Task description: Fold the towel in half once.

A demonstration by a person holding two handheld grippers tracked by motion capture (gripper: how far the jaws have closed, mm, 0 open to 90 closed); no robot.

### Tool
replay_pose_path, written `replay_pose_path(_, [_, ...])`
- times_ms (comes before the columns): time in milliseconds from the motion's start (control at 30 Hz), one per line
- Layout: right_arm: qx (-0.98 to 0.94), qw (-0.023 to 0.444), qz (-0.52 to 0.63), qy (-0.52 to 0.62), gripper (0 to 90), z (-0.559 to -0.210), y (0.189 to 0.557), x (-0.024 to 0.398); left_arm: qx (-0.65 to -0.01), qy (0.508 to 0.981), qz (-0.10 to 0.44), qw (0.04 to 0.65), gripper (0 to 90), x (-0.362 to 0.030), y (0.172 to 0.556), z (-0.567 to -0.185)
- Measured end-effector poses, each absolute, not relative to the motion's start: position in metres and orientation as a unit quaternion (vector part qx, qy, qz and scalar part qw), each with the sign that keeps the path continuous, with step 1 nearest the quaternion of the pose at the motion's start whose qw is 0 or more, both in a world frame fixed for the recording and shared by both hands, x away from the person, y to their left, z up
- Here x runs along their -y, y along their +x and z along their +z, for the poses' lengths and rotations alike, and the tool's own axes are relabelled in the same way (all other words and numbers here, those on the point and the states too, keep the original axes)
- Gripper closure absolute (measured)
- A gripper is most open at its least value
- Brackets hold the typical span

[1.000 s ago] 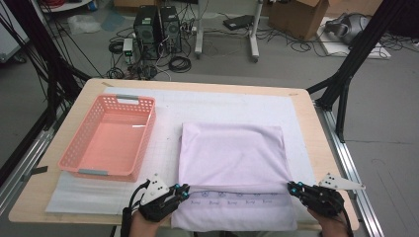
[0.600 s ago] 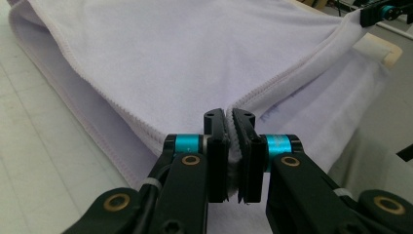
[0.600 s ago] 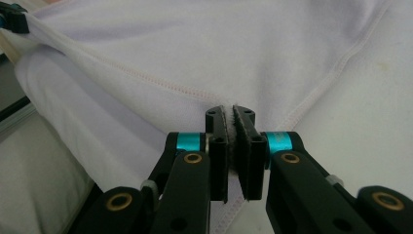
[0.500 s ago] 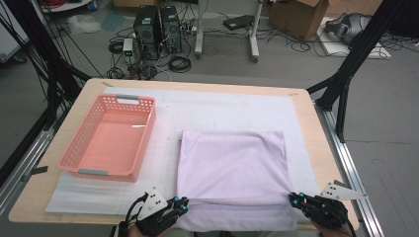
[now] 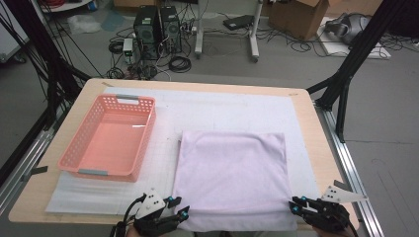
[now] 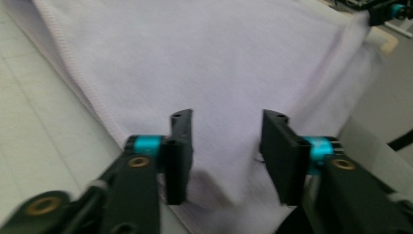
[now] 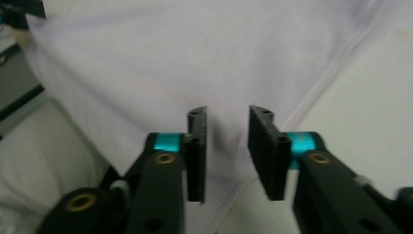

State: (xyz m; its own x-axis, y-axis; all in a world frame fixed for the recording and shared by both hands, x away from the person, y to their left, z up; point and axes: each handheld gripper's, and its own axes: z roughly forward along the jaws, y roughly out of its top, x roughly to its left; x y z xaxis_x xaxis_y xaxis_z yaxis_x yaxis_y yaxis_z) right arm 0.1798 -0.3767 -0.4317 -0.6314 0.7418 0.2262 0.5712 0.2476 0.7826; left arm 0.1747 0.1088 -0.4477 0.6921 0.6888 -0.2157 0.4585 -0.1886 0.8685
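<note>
A pale lilac cloth (image 5: 232, 177) lies folded flat on the white mat (image 5: 222, 108), right of the middle. My left gripper (image 5: 180, 210) sits at its near left corner and my right gripper (image 5: 295, 205) at its near right corner. In the left gripper view the jaws (image 6: 226, 146) have just been opening, and the cloth (image 6: 219, 58) lies loose between them without the pads pressing it. In the right gripper view the jaws (image 7: 226, 141) have also just been opening over the cloth's hemmed corner (image 7: 195, 44), which is not pinched.
An empty salmon plastic basket (image 5: 146, 138) stands on the mat's left half. The wooden table (image 5: 316, 148) ends just behind both grippers at the front edge. Beyond the far edge are computer cases, cables and stands on the floor.
Both grippers drew the cloth's near edge toward the table's front edge, covering the strip of mat there. Their jaws, shut on the cloth before, now stand apart.
</note>
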Motion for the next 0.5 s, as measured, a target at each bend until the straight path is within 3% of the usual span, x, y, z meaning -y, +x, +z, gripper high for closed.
replay_pose_path(100, [-0.762,0.114,0.475,0.425,61.6,-0.427,0.183,0.381,-0.377,0.751,0.129,0.526,44.4,-0.111,0.183,-0.442])
replay_pose_path(333, [-0.743,0.151,0.469,0.453,60.6,-0.426,0.201,0.383,-0.392,0.730,0.141,0.541,46.0,-0.113,0.216,-0.433])
replay_pose_path(500, [-0.735,0.159,0.468,0.464,55.9,-0.425,0.222,0.380,-0.393,0.738,0.151,0.528,42.1,-0.108,0.255,-0.423])
